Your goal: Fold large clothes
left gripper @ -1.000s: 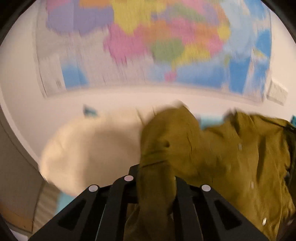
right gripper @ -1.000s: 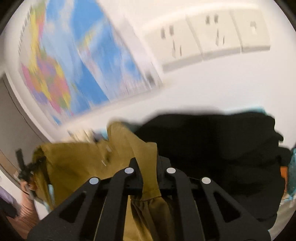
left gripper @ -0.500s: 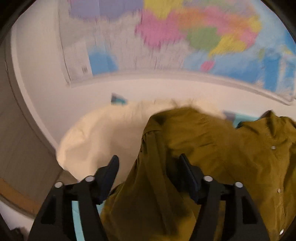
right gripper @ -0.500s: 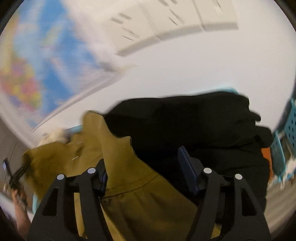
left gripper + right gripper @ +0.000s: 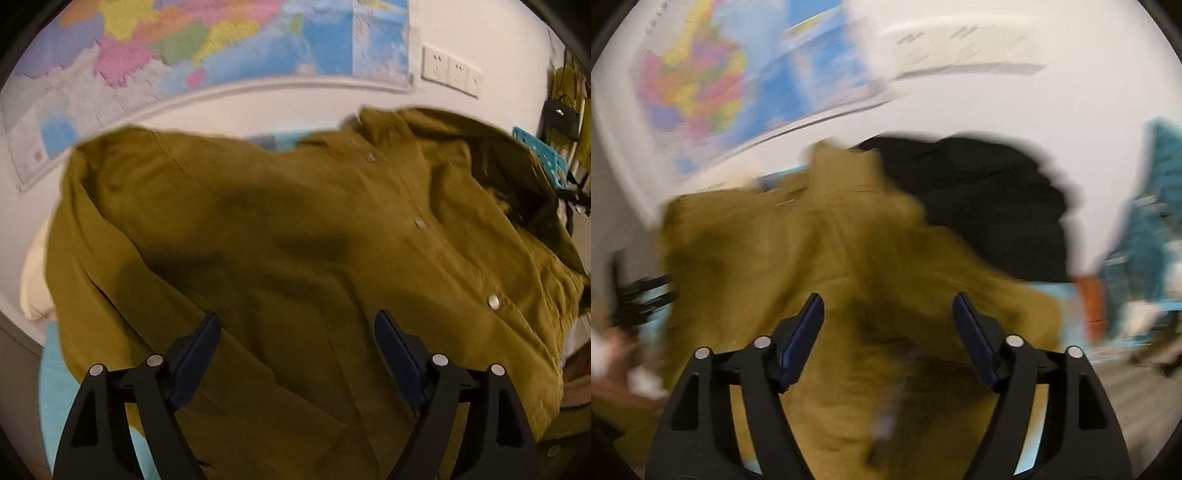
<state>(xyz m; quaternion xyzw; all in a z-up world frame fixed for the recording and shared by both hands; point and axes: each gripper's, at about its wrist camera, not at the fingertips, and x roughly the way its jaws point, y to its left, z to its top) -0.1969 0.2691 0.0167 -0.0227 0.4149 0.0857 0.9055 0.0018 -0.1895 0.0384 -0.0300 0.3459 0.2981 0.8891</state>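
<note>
you're looking at an olive-green button-front shirt [image 5: 295,240] with pale round buttons [image 5: 494,301], a black heaped garment [image 5: 990,199], a multicoloured pink, yellow and blue wall map [image 5: 207,40], a cream cloth bundle [image 5: 33,280].

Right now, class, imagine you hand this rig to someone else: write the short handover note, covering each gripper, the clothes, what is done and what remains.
Left gripper: jaws opening, nothing pinched; the olive shirt lies beneath them.
Right gripper: jaws opening too, empty above the same shirt.
Shirt: spread button side up on the light blue surface, partly over a cream garment, beside a black garment.
Done: shirt laid out.
Left: every fold; no fold shows yet.
</note>
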